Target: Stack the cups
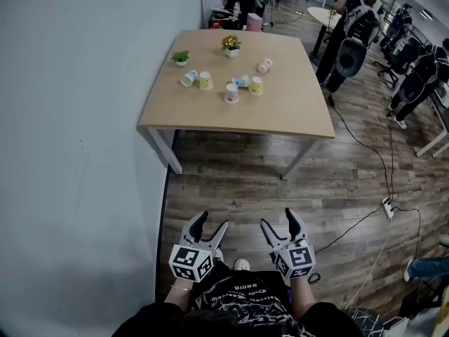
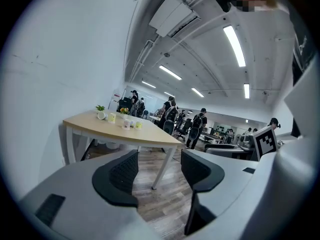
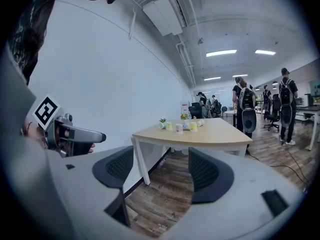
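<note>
Several paper cups are scattered on the far part of a light wooden table; some stand upright, and others, like the pink one, lie on their sides. Both grippers are held close to the person's body, well short of the table, over the wood floor. My left gripper is open with nothing between its jaws, and so is my right gripper. In the left gripper view the cups show small beyond the open gripper. In the right gripper view they sit far past the open gripper.
Two small potted plants stand on the table behind the cups. A white wall runs along the left. People with backpacks stand at the back right, near office chairs. Cables and a power strip lie on the floor at the right.
</note>
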### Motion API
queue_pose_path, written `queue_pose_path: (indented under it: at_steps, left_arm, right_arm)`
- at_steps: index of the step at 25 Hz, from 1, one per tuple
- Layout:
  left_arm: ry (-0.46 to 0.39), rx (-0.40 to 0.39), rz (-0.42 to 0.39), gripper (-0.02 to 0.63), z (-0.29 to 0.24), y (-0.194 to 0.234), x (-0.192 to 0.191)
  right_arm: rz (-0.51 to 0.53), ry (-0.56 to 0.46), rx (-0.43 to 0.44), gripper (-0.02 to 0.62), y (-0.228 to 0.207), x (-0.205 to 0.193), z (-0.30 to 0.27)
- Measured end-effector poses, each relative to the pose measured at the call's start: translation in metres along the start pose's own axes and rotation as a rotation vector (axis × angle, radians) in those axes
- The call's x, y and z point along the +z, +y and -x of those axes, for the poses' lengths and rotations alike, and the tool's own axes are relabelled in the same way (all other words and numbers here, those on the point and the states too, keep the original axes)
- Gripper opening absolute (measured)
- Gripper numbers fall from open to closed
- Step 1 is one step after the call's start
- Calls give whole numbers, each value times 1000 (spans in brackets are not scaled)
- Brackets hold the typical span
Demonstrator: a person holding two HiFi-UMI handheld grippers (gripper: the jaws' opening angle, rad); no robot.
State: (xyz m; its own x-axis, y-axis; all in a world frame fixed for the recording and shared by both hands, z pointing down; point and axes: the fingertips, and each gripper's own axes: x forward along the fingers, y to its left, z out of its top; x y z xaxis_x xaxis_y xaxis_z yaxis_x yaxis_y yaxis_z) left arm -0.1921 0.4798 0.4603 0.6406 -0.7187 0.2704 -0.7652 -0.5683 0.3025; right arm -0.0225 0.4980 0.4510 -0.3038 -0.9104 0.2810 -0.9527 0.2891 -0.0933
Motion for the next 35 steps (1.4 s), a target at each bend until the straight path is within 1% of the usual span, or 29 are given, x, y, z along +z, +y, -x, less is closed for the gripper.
queue_pose_path:
  at_steps: [3, 7, 10, 12, 17, 22, 26, 28, 32, 35]
  left_arm:
    - [-4, -5, -30, 275, -1, 11, 8]
    - [-35, -6, -26, 275, 0, 29, 21]
    - [-43, 4, -45, 273, -4, 46, 27]
    - [-46, -3, -50, 273, -5, 54, 31]
    - [-46, -42, -29, 273, -9, 67, 38]
    - [-65, -40, 11, 273, -17, 78, 44]
    - [-67, -21, -1, 273, -42, 82, 42]
    - [-62, -3, -9, 273, -61, 82, 41]
    - [-56, 19, -19, 273, -100, 78, 48]
    - [-47, 35, -17, 273, -131, 73, 55]
  right_arm:
    - [4, 7, 1, 356, 7, 4, -10]
    - [10, 10, -1, 356, 17, 10, -23]
    - [2, 0, -15, 356, 20, 15, -35]
    - [-1, -7, -26, 356, 21, 18, -43]
    - [-5, -11, -26, 356, 30, 23, -58]
    - [13, 11, 4, 356, 36, 24, -71]
    - [5, 2, 13, 351, 16, 25, -88]
    - [8, 8, 23, 348, -1, 24, -99]
    - [-3, 9, 32, 347, -47, 29, -125]
    - [-8, -5, 32, 348, -85, 41, -147]
